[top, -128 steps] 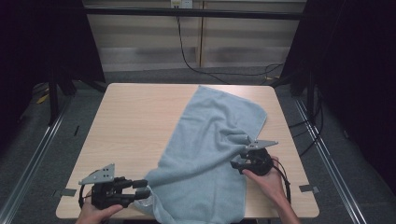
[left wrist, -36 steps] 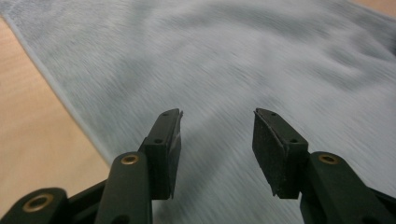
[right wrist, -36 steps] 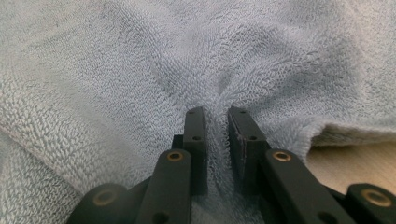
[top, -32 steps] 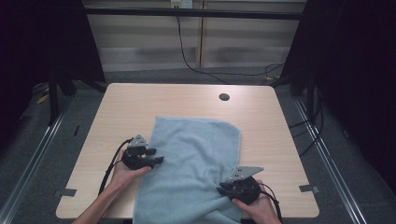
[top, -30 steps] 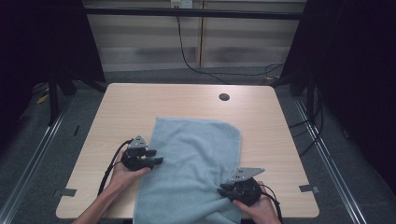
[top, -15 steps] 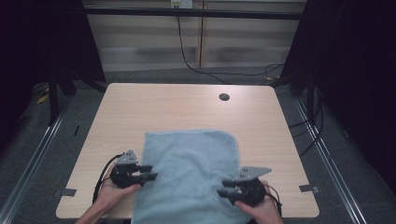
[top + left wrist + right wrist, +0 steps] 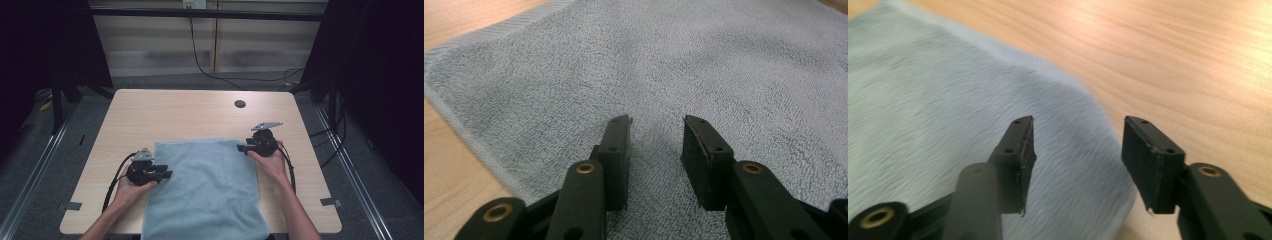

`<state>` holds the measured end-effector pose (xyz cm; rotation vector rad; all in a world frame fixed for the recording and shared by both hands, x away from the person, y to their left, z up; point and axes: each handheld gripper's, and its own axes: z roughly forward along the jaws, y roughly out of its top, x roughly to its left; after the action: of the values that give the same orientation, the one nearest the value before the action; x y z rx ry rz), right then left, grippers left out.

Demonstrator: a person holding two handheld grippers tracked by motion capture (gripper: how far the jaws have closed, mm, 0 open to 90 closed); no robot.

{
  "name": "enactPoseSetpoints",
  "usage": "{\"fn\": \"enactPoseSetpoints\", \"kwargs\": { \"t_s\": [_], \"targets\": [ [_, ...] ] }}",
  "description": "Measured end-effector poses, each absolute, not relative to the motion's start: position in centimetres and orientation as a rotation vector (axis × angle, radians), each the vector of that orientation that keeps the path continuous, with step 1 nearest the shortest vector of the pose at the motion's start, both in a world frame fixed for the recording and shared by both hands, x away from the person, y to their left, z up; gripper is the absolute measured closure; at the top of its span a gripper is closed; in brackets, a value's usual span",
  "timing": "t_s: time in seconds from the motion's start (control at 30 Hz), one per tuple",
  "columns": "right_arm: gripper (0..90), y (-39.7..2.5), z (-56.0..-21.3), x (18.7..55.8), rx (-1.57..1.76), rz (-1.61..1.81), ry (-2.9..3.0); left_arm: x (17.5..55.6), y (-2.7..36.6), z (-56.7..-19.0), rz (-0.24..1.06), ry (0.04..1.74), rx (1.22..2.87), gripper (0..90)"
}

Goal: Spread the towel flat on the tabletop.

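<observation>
A light blue towel [image 7: 205, 190] lies folded flat on the wooden table [image 7: 185, 115], its near end hanging over the front edge. My left gripper [image 7: 165, 174] rests at the towel's left edge, open, its jaws just above the terry cloth [image 7: 724, 75] with nothing between them. My right gripper [image 7: 241, 148] sits at the towel's far right corner, open too. In the right gripper view the jaws straddle the towel's folded edge [image 7: 1083, 120], with bare wood [image 7: 1198, 65] to the right.
A round dark hole [image 7: 240, 104] is set in the table near its far edge. Cables trail from both grippers toward the front. Dark floor, metal rails and black frame posts surround the table.
The towel has been folded and laid flat. In the last half second the right gripper moved from the towel's near right to its far right corner, and the left gripper slid slightly right.
</observation>
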<state>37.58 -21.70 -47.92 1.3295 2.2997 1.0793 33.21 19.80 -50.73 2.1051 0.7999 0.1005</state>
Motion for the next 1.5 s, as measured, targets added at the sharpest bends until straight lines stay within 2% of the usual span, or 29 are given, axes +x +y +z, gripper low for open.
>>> {"fn": "enactPoseSetpoints", "kwargs": {
  "t_s": [0.13, 0.3, 0.43, 0.57, 0.63, 0.73, 0.8, 0.93, 1.23, 1.27, 1.33, 1.5],
  "targets": [
    [43.0, -21.5, -49.2, 39.3, 1.367, 1.011, 2.271, 33.3, 19.9, -50.8, 0.086, 0.799, 2.096, 63.2],
    [72.4, -20.9, -49.4, 38.2, 1.298, 1.057, 2.308, 33.0, 20.0, -50.7, 0.088, 0.799, 2.103, 63.0],
    [81.9, -20.2, -49.1, 35.8, 1.199, 1.077, 2.377, 31.8, 20.0, -50.2, 0.009, 0.813, 2.121, 62.7],
    [83.1, -20.1, -49.4, 33.6, 1.158, 1.046, 2.417, 31.2, 19.9, -49.1, 0.047, 0.762, 2.125, 60.7],
    [83.5, -20.3, -49.5, 33.0, 1.159, 1.056, 2.413, 32.5, 20.1, -48.7, 0.124, 0.78, 2.093, 55.5],
    [83.5, -20.5, -49.6, 32.7, 1.169, 1.061, 2.419, 35.0, 20.7, -48.8, 0.202, 0.859, 2.042, 53.3],
    [83.5, -20.5, -49.7, 32.8, 1.174, 1.078, 2.414, 36.3, 20.9, -49.5, 0.199, 0.886, 2.03, 54.8],
    [83.5, -20.6, -49.9, 32.9, 1.188, 1.103, 2.412, 38.0, 21.3, -50.8, 0.209, 0.977, 2.02, 50.7],
    [83.4, -20.3, -49.9, 32.8, 1.176, 1.103, 2.413, 38.0, 20.7, -51.0, 0.268, 0.907, 2.082, 47.3],
    [83.5, -20.3, -49.9, 32.8, 1.175, 1.106, 2.414, 37.9, 20.6, -50.9, 0.286, 0.889, 2.099, 48.5],
    [83.5, -20.2, -50.0, 32.7, 1.174, 1.11, 2.415, 37.6, 20.5, -50.8, 0.317, 0.862, 2.13, 60.5],
    [83.7, -20.2, -50.2, 32.1, 1.187, 1.124, 2.405, 36.9, 20.5, -50.7, 0.248, 0.821, 2.144, 80.3]
  ]
}}
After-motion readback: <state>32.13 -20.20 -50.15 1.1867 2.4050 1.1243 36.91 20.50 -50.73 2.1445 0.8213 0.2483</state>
